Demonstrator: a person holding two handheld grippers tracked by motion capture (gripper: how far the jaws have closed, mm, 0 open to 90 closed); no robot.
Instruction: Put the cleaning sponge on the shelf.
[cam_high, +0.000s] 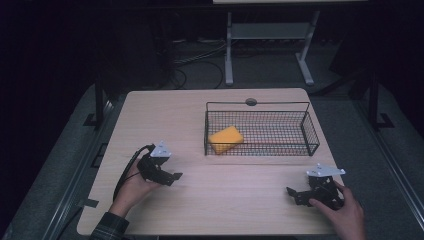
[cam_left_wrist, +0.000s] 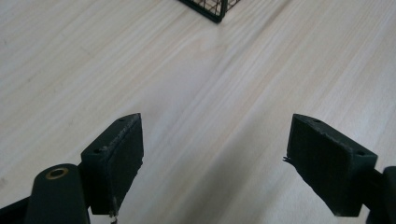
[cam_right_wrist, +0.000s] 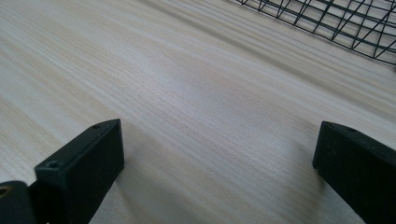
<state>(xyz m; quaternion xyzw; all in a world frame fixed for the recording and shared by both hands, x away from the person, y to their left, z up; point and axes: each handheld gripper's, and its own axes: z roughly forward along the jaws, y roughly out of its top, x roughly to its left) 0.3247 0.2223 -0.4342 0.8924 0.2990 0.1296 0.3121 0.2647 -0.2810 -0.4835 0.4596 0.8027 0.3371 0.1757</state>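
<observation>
Both hands sit at the worktop's (cam_high: 165, 115) near edge, 1 gripper each. Left gripper (cam_high: 172, 176) is near the near-left corner, jaws wide apart, nothing between them, pointed toward the middle. Right gripper (cam_high: 295, 192) is near the near-right corner, jaws also spread, holding nothing, low over bare wood. Wire basket (cam_high: 310, 131) stands right of center, closer to the far edge. Yellow sponge (cam_high: 226, 138) lies inside it at the left end, by the near wall, tilted. Basket corner (cam_left_wrist: 211, 10) shows at the top of the left gripper view; its mesh (cam_right_wrist: 336, 21) shows top right in the right gripper view. Both grippers are well apart from the basket.
</observation>
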